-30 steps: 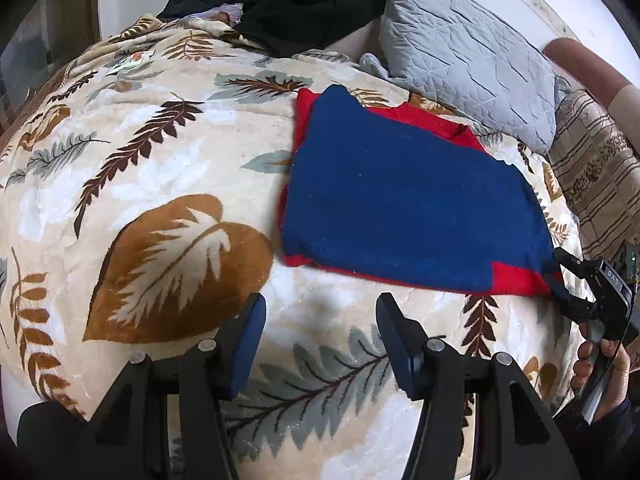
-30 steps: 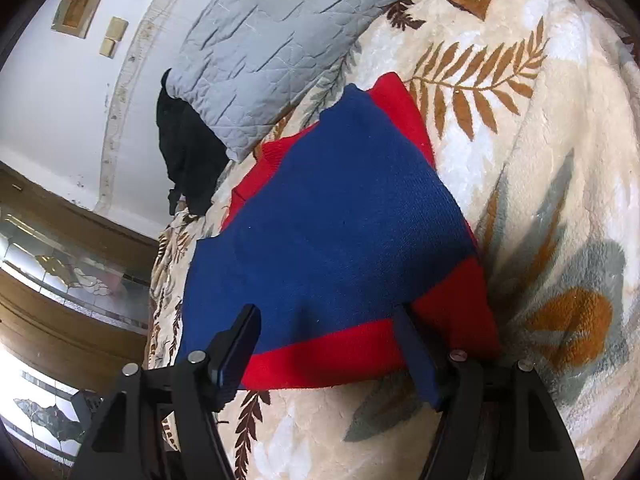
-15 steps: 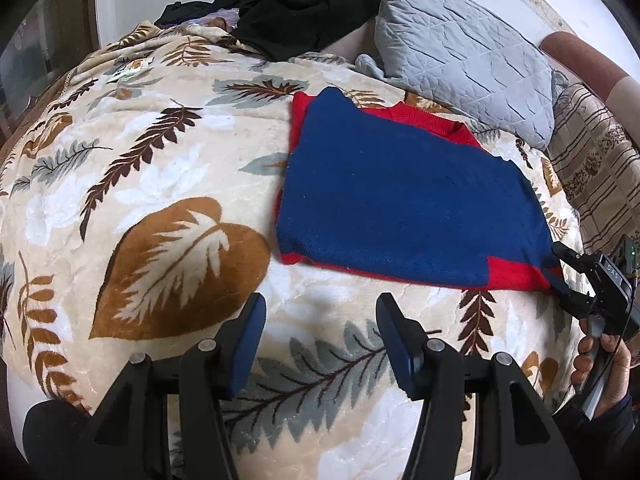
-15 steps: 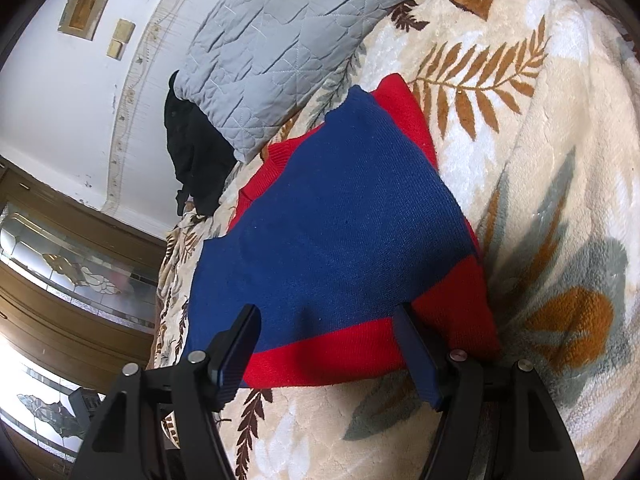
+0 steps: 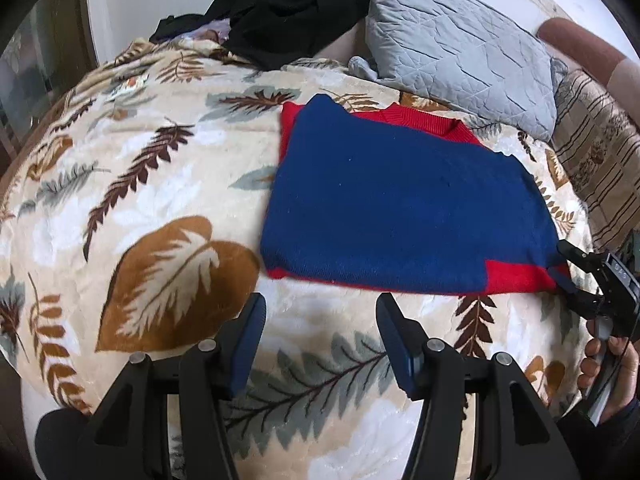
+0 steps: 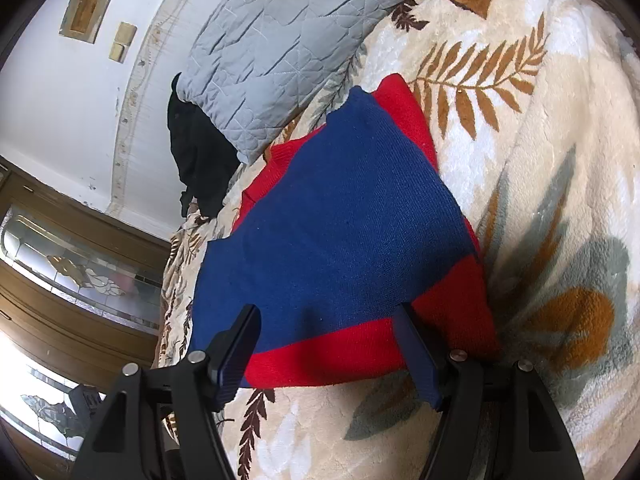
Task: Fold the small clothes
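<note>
Left wrist view first, sweeping from the left edge: a plush leaf-print blanket [image 5: 132,184] covers the bed, a big brown leaf on it just ahead of the left gripper [image 5: 320,320], whose fingers stand wide apart above bare blanket with nothing between them. Up at the back, a heap of black clothing [image 5: 288,4] sits against the white wall, and beside it a grey quilted pillow [image 5: 460,48] leans at the head of the bed. Centre to right lies the blue and red sweater [image 5: 400,208], folded into a flat rectangle on the blanket, blue panel on top, red showing along the near hem and at the far collar edge. Its near edge sits just ahead of the left gripper's fingertips, apart from them. At the sweater's right corner the right gripper [image 5: 564,272] comes in, spread open, its upper finger right at the red hem; whether it touches the fabric I cannot tell. The person's right hand [image 5: 608,372] holds its handle below. Behind that, a striped brown cushion [image 5: 600,160].

Over to the right wrist view: the carved wooden cabinet with patterned glass [image 6: 60,272] is on the left, then the sweater [image 6: 340,220] fills the middle, its red hem lying between the widely parted fingers of the right gripper [image 6: 328,344], nothing pinched. Blanket [image 6: 560,160] runs off to the right.
</note>
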Available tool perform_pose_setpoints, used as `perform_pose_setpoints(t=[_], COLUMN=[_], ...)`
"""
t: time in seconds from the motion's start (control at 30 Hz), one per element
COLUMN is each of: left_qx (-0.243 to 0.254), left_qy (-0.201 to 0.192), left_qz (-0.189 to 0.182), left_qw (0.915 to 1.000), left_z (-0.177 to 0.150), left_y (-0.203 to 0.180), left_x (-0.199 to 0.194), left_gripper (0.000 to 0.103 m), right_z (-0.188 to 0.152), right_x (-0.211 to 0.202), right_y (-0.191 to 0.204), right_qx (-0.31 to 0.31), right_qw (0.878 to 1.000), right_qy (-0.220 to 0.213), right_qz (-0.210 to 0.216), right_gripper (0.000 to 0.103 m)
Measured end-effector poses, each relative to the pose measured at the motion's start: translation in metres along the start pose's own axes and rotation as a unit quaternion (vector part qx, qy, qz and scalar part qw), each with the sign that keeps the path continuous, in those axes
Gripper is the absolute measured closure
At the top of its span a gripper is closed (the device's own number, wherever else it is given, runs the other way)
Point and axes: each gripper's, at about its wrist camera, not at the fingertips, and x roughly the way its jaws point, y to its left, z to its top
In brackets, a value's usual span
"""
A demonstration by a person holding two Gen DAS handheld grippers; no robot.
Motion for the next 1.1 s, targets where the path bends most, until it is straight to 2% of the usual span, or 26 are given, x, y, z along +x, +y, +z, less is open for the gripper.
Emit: perform_pose_setpoints(t=[0.27,0.6,0.8,0.97,1.1], left_qx=[0.016,0.012,0.019,0.012,0.026], left_qy=[-0.004,0.002,0.003,0.010,0.014], left_qz=[0.005,0.007,0.013,0.013,0.017], left_qw=[0.9998,0.9999,0.9997,0.9998,0.9994], left_z=[0.000,-0.001,0.002,0.008,0.008], left_y=[-0.010,-0.006,-0.006,-0.008,-0.015], left_x=[0.005,0.012,0.019,0.029,0.034], left_gripper=[0.045,0.045,0.045,0.045,0.045], right_z=[-0.002,-0.003,0.004,0.035,0.072], right_x=[0.000,0.002,0.000,-0.009,0.020], right_y=[0.000,0.004,0.009,0.037,0.050], right_qx=[-0.007,-0.020,-0.008,-0.032,-0.039], right_qw=[1.000,1.000,1.000,0.999,0.998], right_qy=[-0.005,-0.010,0.010,0.020,0.054], right_qz=[0.001,-0.005,-0.017,0.000,0.023], right_gripper=[0.030,0.030,0.030,0.030,0.030])
